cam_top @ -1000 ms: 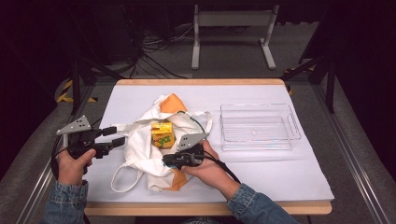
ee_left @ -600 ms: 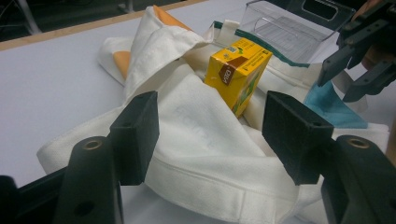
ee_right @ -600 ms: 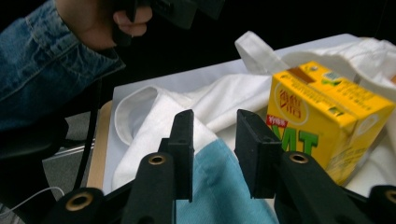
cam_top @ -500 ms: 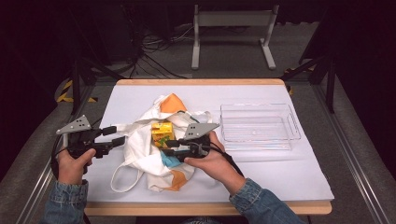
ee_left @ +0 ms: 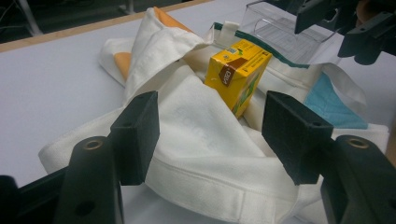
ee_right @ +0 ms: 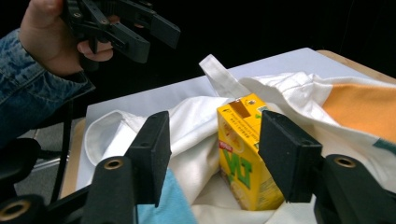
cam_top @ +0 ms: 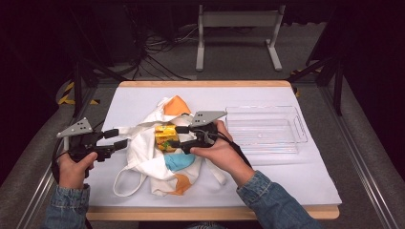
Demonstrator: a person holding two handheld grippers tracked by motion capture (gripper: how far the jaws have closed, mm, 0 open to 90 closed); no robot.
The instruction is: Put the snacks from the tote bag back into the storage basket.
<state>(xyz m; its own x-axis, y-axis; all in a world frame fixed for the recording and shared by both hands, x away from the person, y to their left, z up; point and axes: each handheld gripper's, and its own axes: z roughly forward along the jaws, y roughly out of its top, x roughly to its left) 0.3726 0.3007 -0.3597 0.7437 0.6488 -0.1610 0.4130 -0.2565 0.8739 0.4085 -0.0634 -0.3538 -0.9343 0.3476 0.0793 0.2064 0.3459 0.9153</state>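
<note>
The yellow carton (cam_top: 165,137) stands upright just left of the right gripper (cam_top: 177,137), whose jaws have just been opening, nothing pinched; the left gripper (cam_top: 118,139), jaws spread, sits farther left.

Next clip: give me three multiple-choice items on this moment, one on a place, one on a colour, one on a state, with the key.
1. Where does the yellow drink carton stand?
A. in the clear plastic tray
B. in the folds of the white tote bag
C. on the bare table

2. What colour is the patch of the white tote bag nearest the table's far edge?
A. orange
B. green
C. black

3. How do the right tongs stand?
A. shut on the carton
B. shut on a bag strap
C. open, pads clear of the carton

Key: B, bag cloth rises around the carton; A, the far patch is orange; C, the right gripper view shows gaps beside both pads, the jaws having just opened.
</note>
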